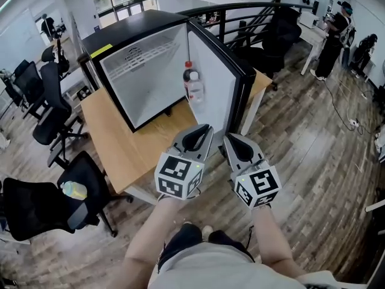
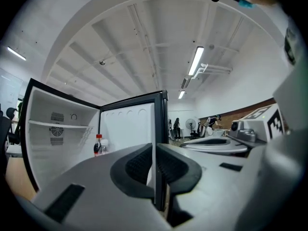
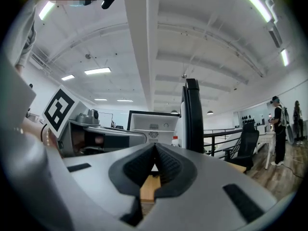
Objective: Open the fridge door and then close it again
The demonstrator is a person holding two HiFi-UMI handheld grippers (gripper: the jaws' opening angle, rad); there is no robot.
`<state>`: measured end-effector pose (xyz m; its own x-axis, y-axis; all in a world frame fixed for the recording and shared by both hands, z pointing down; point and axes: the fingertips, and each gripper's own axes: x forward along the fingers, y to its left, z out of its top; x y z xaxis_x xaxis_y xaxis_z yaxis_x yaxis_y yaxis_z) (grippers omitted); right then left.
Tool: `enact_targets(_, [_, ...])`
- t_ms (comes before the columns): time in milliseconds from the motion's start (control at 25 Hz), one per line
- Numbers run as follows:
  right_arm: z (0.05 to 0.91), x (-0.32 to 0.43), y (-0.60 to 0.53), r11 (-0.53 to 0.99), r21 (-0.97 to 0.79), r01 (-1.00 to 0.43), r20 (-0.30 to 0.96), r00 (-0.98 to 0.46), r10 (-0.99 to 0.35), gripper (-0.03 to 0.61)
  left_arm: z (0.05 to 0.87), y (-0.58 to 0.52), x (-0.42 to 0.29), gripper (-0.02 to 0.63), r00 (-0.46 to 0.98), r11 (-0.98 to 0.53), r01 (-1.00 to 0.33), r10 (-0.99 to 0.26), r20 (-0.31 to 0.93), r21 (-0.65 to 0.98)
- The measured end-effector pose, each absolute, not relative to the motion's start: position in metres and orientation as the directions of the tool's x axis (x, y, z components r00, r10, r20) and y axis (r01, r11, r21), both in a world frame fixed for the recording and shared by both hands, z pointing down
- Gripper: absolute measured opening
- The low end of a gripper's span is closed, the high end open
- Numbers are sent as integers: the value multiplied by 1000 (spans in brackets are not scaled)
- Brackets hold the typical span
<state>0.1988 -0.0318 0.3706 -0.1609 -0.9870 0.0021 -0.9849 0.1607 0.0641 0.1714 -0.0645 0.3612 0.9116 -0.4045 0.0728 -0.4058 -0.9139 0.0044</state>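
A black mini fridge (image 1: 141, 71) stands on a wooden table (image 1: 120, 143). Its door (image 1: 210, 77) is swung wide open to the right, white inside, with bottles (image 1: 191, 83) on the door shelf. Both grippers hover side by side just in front of the door's free edge, pointing level at it. My left gripper (image 1: 201, 130) is shut with nothing between its fingers; in the left gripper view (image 2: 155, 153) the door (image 2: 130, 124) and a cola bottle (image 2: 98, 145) show behind its jaws. My right gripper (image 1: 234, 138) is shut and empty, and in the right gripper view (image 3: 155, 150) the door's black edge (image 3: 192, 114) rises just beyond it.
Black office chairs (image 1: 54, 203) stand to the left of the table, one with a bottle (image 1: 74, 189) on its seat. A black railing (image 1: 240, 11) runs behind the fridge. People (image 1: 334, 35) stand by desks at the far right. Wood floor lies to the right.
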Motion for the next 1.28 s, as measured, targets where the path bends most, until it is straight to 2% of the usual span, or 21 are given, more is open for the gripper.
enact_targets(400, [365, 161, -50, 167, 50, -985, -4, -168, -986, -2, 366, -79, 103, 9, 881, -885, -465, -462, 102, 8])
enact_targets(760, [373, 177, -61, 104, 80, -991, 27, -103, -994, 0, 384, -97, 78, 9, 869, -870, -490, -482, 114, 54])
enact_targets(880, [373, 194, -60, 69, 89, -994, 31, -66, -997, 98, 385, -101, 79, 9, 872, -873, -484, -476, 114, 57])
enact_targets(1040, [367, 221, -56, 5, 103, -995, 24, -2, -1000, 184, 388, -108, 83, 9, 876, -876, -477, -468, 117, 65])
enact_targets(1160, [359, 241, -55, -41, 72, -997, -1, 41, -999, 216, 393, -114, 87, 9, 878, -878, -472, -461, 126, 76])
enact_targets(1280, [357, 260, -56, -76, 68, -995, -3, 76, -997, 192, 396, -114, 91, 9, 880, -880, -468, -456, 131, 83])
